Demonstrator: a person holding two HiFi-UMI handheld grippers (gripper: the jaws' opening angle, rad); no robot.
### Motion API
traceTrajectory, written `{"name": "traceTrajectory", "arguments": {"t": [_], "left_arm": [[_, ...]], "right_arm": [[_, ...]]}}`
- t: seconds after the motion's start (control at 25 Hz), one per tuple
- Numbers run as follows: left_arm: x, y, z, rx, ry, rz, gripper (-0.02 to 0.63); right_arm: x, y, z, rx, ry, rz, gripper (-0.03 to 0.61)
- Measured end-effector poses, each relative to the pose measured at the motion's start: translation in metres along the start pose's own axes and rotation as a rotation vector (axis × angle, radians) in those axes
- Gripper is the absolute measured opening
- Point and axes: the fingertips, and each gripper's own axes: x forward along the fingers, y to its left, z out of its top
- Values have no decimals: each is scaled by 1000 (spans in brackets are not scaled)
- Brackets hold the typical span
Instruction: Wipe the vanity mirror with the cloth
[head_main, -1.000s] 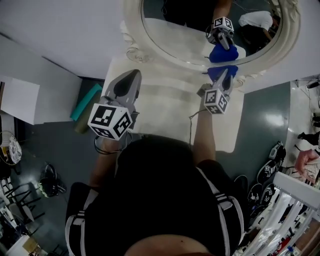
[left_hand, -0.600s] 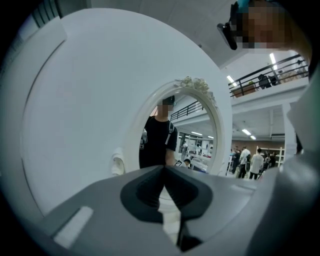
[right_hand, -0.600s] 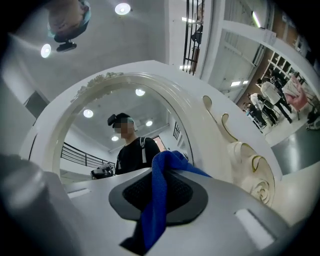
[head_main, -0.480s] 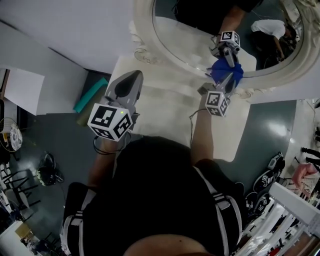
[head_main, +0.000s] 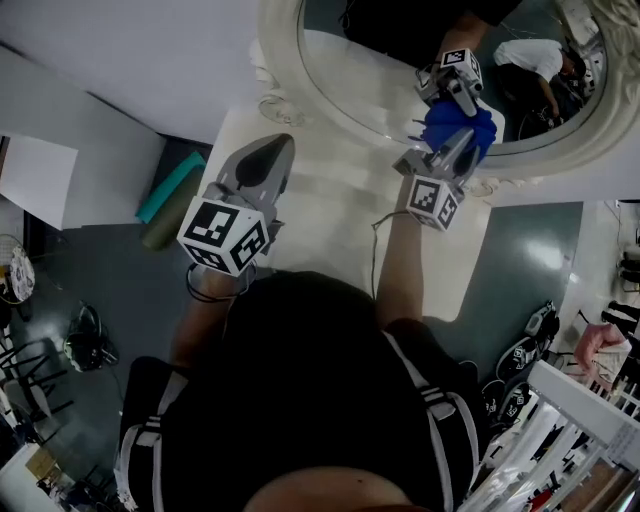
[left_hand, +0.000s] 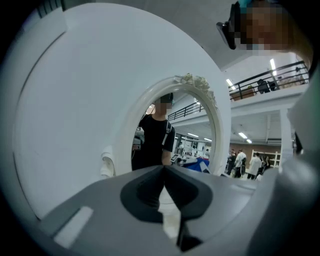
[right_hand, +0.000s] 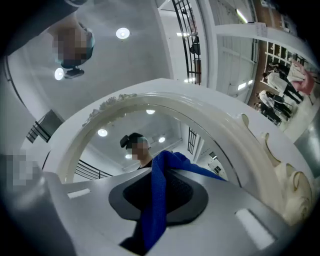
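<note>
An oval vanity mirror (head_main: 380, 85) in an ornate white frame (head_main: 275, 90) stands at the back of a white table (head_main: 330, 210). My right gripper (head_main: 462, 135) is shut on a blue cloth (head_main: 458, 125) and holds it against the lower right of the glass; its reflection shows just above. In the right gripper view the blue cloth (right_hand: 157, 200) hangs between the closed jaws, with the mirror (right_hand: 145, 135) close ahead. My left gripper (head_main: 270, 165) hovers over the table's left side, shut and holding nothing. The left gripper view shows the mirror (left_hand: 172, 130) ahead, well apart.
A teal roll (head_main: 170, 187) lies on the dark floor left of the table. A white panel (head_main: 35, 180) stands further left. Shoes and a white rack (head_main: 560, 420) crowd the lower right. Cables lie on the floor at the left.
My right gripper has carried the blue cloth up from the frame's lower edge onto the glass. The left gripper has barely moved.
</note>
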Motion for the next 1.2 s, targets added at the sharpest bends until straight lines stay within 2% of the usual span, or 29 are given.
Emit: {"name": "traceTrajectory", "arguments": {"t": [0.12,0.32,0.8,1.2], "left_arm": [[-1,1,0,-3,-9,-1,9],[-5,0,2,-21,-30,0,9],[-12,2,7,-63,-77,12,9],[-9,0,11,-80,-95,11,9]], "right_arm": [[12,24,16,-70,-30,81,52],[35,73,45,-256,-49,248,51],[67,127,82,-350,-7,334,51],[72,159,82,-582,59,494,49]]}}
